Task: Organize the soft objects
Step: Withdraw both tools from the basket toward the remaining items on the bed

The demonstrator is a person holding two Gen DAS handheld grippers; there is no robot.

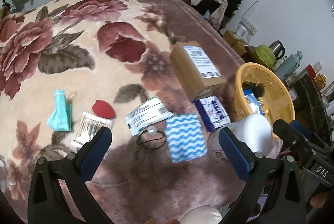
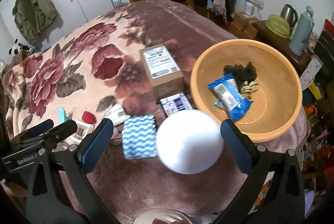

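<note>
White foam ball (image 2: 189,141) between right gripper (image 2: 167,138) fingers, spread, not pinching it | orange basket (image 2: 208,61) just ahead-right, right hand nearer | left gripper (image 1: 165,140) spread, empty, above wavy blue cloth (image 1: 185,137) on bed

The left gripper (image 1: 165,140) hung with its jaws spread wide above a floral blanket (image 1: 83,40). Between its fingers lay a blue-and-white wavy cloth (image 1: 185,138), a black hair tie (image 1: 151,137) and a white packet (image 1: 147,114). Farther left were cotton swabs (image 1: 91,127), a red sponge (image 1: 103,109) and a teal item (image 1: 60,111). An orange basket (image 1: 271,86) stood right of a cardboard box (image 1: 196,67).
</note>
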